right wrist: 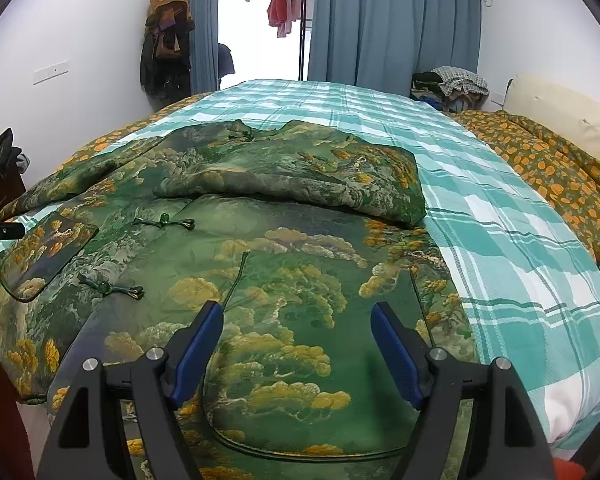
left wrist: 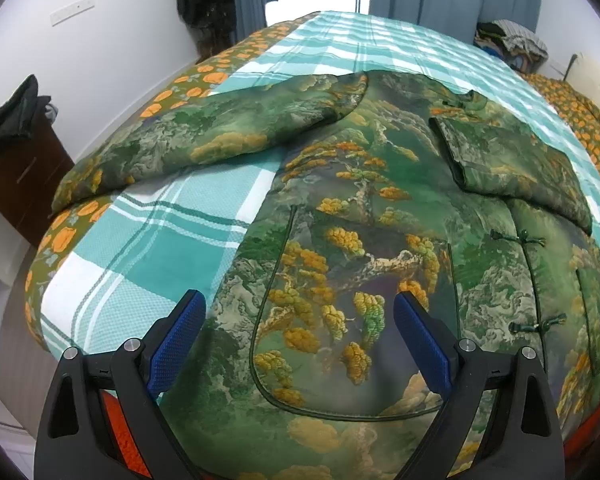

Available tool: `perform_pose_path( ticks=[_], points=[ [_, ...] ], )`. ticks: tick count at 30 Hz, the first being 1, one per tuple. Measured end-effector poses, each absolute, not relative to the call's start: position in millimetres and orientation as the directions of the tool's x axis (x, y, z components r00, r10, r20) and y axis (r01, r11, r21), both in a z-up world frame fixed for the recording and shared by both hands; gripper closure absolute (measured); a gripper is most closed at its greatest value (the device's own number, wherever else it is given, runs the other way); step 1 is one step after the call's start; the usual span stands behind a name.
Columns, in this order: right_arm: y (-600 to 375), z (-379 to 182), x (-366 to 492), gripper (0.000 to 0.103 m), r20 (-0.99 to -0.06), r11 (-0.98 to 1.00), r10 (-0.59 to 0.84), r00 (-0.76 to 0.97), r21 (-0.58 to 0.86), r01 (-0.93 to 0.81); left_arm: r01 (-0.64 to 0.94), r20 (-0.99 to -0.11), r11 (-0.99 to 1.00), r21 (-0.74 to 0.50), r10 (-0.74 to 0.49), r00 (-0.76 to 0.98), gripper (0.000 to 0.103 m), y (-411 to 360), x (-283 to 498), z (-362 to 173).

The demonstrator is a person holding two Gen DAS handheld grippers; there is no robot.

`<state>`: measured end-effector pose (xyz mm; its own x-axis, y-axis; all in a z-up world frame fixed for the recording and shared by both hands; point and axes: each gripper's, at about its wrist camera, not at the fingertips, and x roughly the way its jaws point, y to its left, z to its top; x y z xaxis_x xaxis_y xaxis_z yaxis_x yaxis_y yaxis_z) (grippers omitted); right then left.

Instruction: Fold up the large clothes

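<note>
A large green padded jacket (left wrist: 372,216) with yellow tree print and knot buttons lies front-up on the bed; it also shows in the right wrist view (right wrist: 284,264). Its right sleeve (left wrist: 512,160) is folded across the chest, seen too in the right wrist view (right wrist: 300,176). Its left sleeve (left wrist: 204,136) lies stretched out to the left. My left gripper (left wrist: 300,332) is open and empty above the left pocket (left wrist: 340,344). My right gripper (right wrist: 298,340) is open and empty above the right pocket (right wrist: 308,360).
The bed has a teal plaid sheet (right wrist: 500,216) and an orange-flowered quilt (right wrist: 552,176) along its right side. A dark wooden cabinet (left wrist: 16,176) stands at the left. Clothes are piled (right wrist: 452,84) at the far right corner, by blue curtains (right wrist: 392,20).
</note>
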<state>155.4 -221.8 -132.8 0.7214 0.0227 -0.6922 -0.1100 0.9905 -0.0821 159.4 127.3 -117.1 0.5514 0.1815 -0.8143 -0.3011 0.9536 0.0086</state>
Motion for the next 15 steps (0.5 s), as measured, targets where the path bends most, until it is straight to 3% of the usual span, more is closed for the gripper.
perform_pose_path(
  ticks=[15],
  points=[
    [-223, -133, 155, 0.025, -0.691, 0.99, 0.023, 0.722, -0.084, -0.111, -0.327, -0.822, 0.945, -0.009, 0.179, 0.541, 0.007, 139, 161, -118]
  ],
)
